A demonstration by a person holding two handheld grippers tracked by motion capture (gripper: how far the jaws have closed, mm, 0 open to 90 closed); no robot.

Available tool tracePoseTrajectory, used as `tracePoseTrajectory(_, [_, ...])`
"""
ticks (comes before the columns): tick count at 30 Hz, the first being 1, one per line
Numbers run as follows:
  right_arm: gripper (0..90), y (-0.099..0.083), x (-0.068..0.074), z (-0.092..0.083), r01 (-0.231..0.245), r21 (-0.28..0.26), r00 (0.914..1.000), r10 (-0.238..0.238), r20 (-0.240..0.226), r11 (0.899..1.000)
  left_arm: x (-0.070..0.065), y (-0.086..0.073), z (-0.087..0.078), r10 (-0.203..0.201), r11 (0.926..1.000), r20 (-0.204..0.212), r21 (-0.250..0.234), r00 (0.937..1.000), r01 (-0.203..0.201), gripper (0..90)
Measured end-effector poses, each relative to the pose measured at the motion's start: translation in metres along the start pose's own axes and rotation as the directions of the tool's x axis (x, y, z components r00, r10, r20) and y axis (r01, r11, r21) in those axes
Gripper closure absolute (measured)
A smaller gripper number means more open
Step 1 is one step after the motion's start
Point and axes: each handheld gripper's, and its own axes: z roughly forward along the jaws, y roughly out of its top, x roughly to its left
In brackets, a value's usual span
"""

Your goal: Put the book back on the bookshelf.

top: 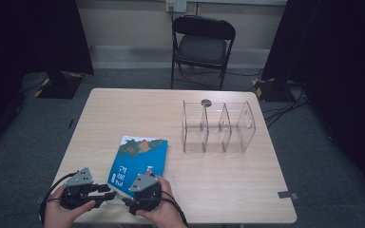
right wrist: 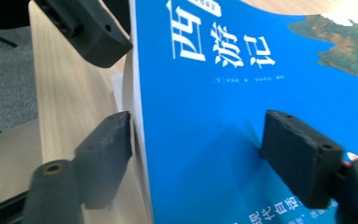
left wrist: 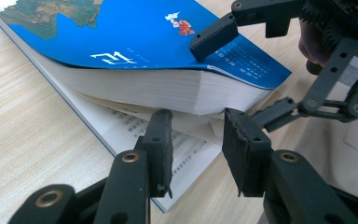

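A thick blue book (top: pixel 138 164) lies near the front edge of a pale wooden table (top: pixel 228 190), its near corner lifted off the surface while its back cover and last pages stay flat beneath. The right gripper (top: pixel 129 198) straddles that raised corner, one jaw on the blue cover and the other under the block of pages; the pads look close to the book, but whether they already press on it cannot be told. The left gripper (left wrist: pixel 196 140) points at the page edges from the front, its jaws partly spread with nothing between them. A clear plastic rack (top: pixel 217 126) with upright dividers stands empty toward the far right corner, well apart from the book. Judging by this, the work is at an early stage: the book is being picked up, and carrying it over and standing it in the rack remain. Beyond the table are grey carpet, a black folding chair (top: pixel 202 45), dark curtains and floor cables.
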Motion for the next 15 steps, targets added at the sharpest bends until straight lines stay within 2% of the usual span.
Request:
tracePoseTrajectory(5, [28.5, 0.0000, -0.0025, 0.0002, -0.032, -0.009, 0.9995, 0.032, -0.001, 0.999, 0.0007, -0.0004, -0.0002, -0.004, 1.0000, 0.002, 0.003, 1.0000, 0.004, 63.3])
tracePoseTrajectory(15, [27.4, 0.0003, 0.0053, 0.0027, -0.009, -0.004, 0.9988, 0.009, 0.048, 1.000, 0.0005, 0.0003, 0.0004, -0.017, 0.9998, 0.003, -0.002, 0.9998, 0.017, 63.3])
